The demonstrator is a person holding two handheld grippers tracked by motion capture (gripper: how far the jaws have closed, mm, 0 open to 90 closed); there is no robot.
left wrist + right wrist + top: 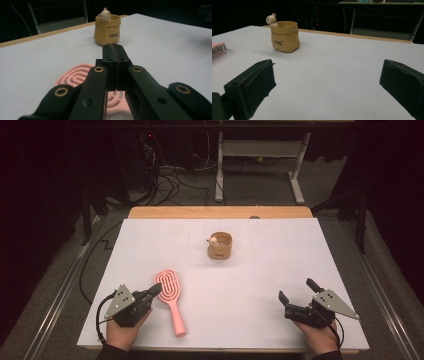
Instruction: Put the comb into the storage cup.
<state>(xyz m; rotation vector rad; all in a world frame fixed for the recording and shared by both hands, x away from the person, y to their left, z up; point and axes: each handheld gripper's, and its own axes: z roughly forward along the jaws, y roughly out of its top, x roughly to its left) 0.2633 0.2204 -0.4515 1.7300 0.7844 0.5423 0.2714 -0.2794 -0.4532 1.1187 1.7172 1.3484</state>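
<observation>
A pink hairbrush (170, 296) lies flat on the white table sheet (260, 265), handle toward the near edge. My left gripper (156, 289) sits at the left rim of the brush head, held low by a hand. In the left gripper view its jaws (115, 51) are pressed together with nothing between them, and the brush head (75, 75) lies just under them. My right gripper (298, 290) rests near the front right with its jaws wide apart (327, 75) over bare sheet. A tan pot (220, 247) with a small bear figure on its rim stands mid-table.
The pot (107, 31) (285, 37) stands well beyond both grippers. A wooden table edge (220, 212) borders the far side. On the floor behind are a metal table frame (295, 175) and loose cables (170, 180). Metal rails run along both sides.
</observation>
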